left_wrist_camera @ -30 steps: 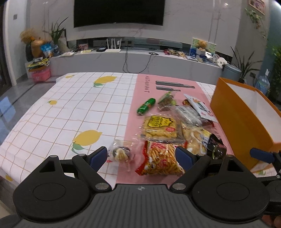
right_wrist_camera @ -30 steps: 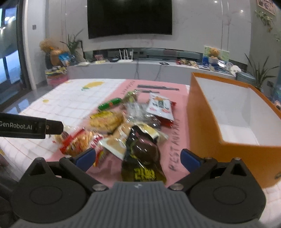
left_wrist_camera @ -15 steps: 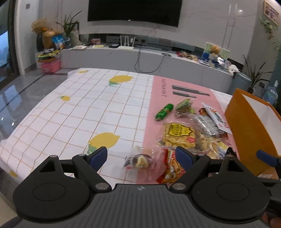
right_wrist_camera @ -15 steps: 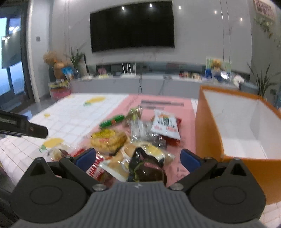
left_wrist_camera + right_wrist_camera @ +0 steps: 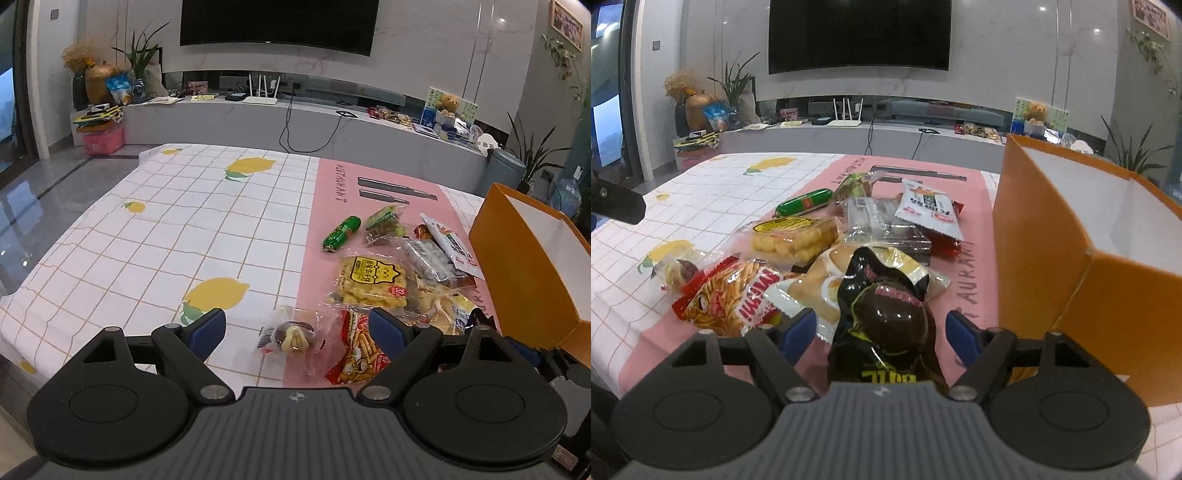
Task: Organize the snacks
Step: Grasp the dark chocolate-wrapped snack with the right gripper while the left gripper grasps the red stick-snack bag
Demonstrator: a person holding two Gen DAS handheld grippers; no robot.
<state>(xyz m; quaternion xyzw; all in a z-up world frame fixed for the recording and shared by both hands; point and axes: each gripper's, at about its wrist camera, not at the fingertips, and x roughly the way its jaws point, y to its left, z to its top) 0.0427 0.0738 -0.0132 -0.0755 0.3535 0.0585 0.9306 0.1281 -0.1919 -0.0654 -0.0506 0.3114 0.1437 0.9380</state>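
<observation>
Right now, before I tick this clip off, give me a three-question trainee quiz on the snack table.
1. True or false: the orange box already holds snacks.
2. Which packet lies between the right gripper fingers? A green sausage stick B black packet C yellow puff bag
3. Which side of the snack pile is the box on, in the right wrist view?

Key: 1 false, what shows of its inside is bare. 2 B, the black packet; the jaws are closing, pads not yet pressing. 3 Right.
</observation>
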